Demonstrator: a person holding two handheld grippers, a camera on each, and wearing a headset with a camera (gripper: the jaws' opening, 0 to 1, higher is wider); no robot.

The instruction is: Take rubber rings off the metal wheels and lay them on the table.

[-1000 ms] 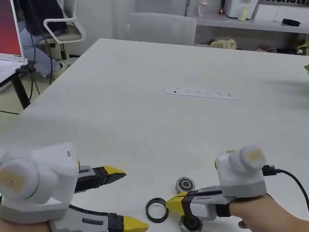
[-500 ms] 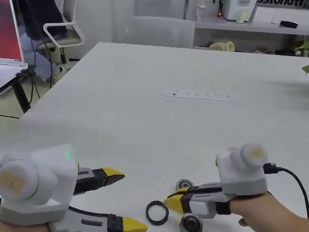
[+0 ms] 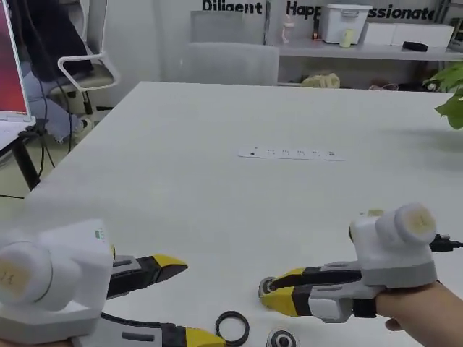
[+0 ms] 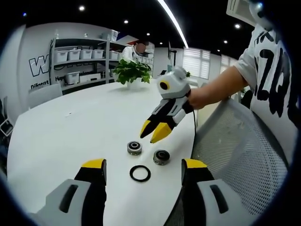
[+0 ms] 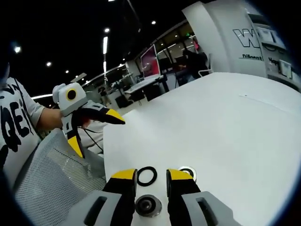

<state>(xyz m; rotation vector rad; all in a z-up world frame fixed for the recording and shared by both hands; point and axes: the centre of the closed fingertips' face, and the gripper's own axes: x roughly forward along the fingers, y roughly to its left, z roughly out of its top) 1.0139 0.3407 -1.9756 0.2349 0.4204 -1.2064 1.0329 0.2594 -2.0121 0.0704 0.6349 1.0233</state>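
Jaws of the left gripper (image 3: 188, 300) spread wide at the lower left of the head view, yellow tips well apart and nothing held between them. Just right of them, near the bottom edge, a loose rubber ring (image 3: 223, 317) lies flat on the white surface (image 3: 217, 195) (black, a plain hoop, touching neither wheel). Further right a darker wheel (image 3: 282, 338) sits at the very bottom, cut off by the frame. A brighter metal wheel (image 3: 263, 286) lies a little higher, partly hidden behind the tips of the right gripper (image 3: 275, 291), which reaches in from the lower right. Its jaws stand only slightly apart and grip nothing. Higher in the middle of the frame a white power strip (image 3: 286, 153) lies on the surface, and a green plant (image 3: 450, 97) shows at the right edge.

In the left gripper view the brighter wheel (image 4: 134, 148) comes first. The ring (image 4: 131, 173) is below it, nearest the view's own jaws, and the darker wheel (image 4: 162, 157) is to its right. The right gripper (image 4: 153, 133) hangs just above the wheels, tips clear of both.

In the right gripper view the left gripper (image 5: 96, 133) is at the left, gaping. The ring (image 5: 147, 167) shows between this view's own jaw tips, with the darker wheel (image 5: 148, 205) lower in the same gap. The brighter wheel (image 5: 189, 171) peeps out beside the right-hand tip.
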